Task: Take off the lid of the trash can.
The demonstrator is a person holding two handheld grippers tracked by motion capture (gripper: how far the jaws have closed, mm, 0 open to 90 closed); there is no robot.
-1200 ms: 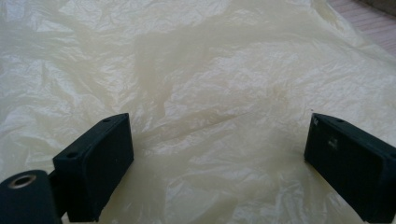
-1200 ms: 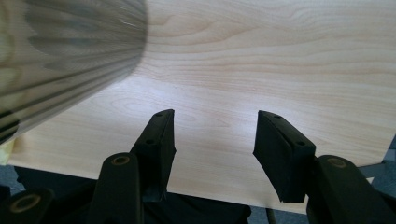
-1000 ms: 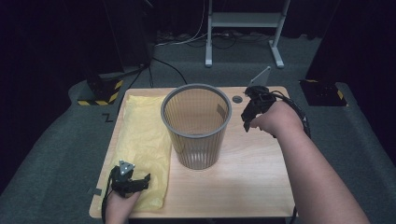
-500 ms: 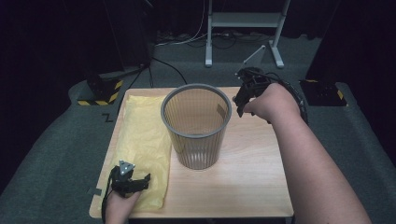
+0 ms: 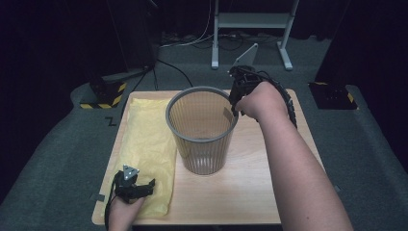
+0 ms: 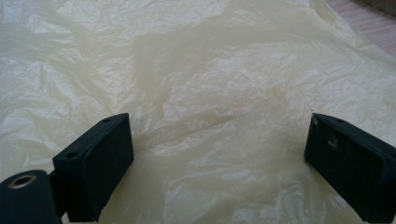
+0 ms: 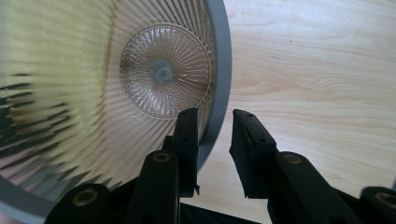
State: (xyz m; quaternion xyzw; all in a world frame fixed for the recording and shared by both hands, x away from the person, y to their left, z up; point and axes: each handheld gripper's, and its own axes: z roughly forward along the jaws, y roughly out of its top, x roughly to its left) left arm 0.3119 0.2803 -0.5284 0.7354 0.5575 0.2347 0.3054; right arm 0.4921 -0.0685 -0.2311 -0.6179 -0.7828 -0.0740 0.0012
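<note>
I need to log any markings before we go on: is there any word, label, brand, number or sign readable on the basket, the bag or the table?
None readable.
Plastic waste basket: a small pale tag inside its rim, nothing legible on it.
Yellow plastic bag: plain, no print.
Wooden table: bare.
Floor: a "Z"-shaped tape mark, a marker, not text.

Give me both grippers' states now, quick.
Left gripper: open, jaws wide above the yellow plastic bag, holding nothing.
Right gripper: jaws have just been closing astride the basket rim; a gap remains, not clamped.
</note>
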